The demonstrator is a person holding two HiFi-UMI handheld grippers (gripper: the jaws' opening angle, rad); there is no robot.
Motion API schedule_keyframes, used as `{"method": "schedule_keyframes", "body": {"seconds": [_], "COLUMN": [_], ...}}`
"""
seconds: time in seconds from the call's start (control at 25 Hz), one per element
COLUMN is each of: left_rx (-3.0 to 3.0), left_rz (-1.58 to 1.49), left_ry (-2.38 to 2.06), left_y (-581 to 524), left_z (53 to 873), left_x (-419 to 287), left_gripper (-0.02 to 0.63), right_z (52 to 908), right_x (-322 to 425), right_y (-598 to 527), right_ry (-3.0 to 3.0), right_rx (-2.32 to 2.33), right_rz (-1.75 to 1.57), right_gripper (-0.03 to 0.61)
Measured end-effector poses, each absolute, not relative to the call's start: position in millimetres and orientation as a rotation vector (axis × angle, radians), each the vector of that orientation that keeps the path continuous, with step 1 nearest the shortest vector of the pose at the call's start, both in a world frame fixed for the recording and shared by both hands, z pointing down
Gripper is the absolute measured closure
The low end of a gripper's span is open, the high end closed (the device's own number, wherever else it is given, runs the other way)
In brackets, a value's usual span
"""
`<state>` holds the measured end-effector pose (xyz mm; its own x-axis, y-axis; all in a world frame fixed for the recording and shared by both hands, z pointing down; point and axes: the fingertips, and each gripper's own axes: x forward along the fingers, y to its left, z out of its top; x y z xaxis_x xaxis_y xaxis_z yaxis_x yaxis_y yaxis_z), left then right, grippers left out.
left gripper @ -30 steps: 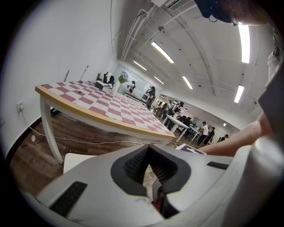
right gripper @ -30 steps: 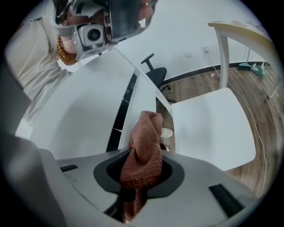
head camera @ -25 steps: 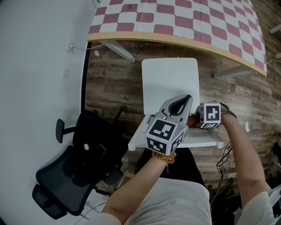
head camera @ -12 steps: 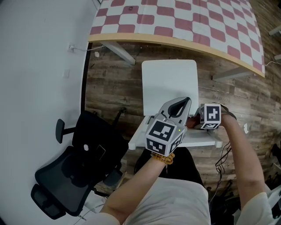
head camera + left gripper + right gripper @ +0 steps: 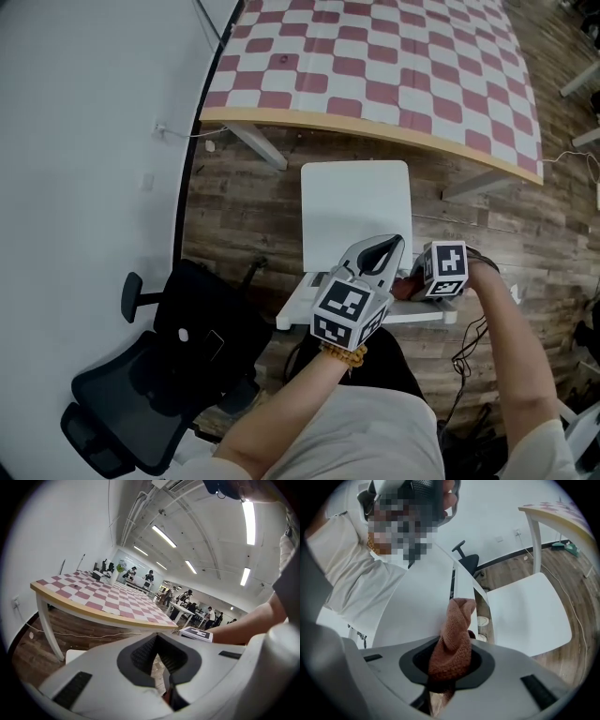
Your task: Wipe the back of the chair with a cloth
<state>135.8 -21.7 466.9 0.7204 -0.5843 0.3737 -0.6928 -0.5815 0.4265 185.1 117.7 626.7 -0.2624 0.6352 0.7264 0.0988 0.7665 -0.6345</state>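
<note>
A white chair stands below me, its seat (image 5: 354, 208) toward the table and the top edge of its back (image 5: 427, 311) nearest me. My right gripper (image 5: 412, 283) is shut on a reddish-brown cloth (image 5: 403, 287) at that top edge. In the right gripper view the cloth (image 5: 453, 634) sticks up out of the right gripper (image 5: 449, 663) and lies against the white chair back (image 5: 417, 616), with the seat (image 5: 525, 611) beyond. My left gripper (image 5: 387, 240) hovers over the back's left part, shut and holding nothing. The left gripper (image 5: 161, 662) points toward the table.
A red-and-white checkered table (image 5: 375, 66) stands just past the chair. A black office chair (image 5: 169, 366) is at the lower left by the white wall (image 5: 84, 141). Cables (image 5: 469, 347) lie on the wooden floor to the right. People and tables show far off in the left gripper view.
The head view has shifted, so the chair and both grippers sit a little lower in the picture. Both grippers keep about the same place at the chair back's top edge.
</note>
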Motion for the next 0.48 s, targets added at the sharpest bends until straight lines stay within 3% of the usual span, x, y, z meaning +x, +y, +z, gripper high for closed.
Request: {"method": "schedule_keyframes", "body": {"seconds": [0.48], "left_rx": [2.402], "left_rz": [0.238], "left_ry": [-0.984], "left_y": [-18.1], "left_z": [431.6], "left_x": [127.5], "left_gripper": [0.601], "right_z": [561.8], "right_x": [184.4], "right_y": [118.7], "right_ry": [-1.831], "right_rx": [-0.567], "right_rz": [0.584], "right_gripper": [0.486]}}
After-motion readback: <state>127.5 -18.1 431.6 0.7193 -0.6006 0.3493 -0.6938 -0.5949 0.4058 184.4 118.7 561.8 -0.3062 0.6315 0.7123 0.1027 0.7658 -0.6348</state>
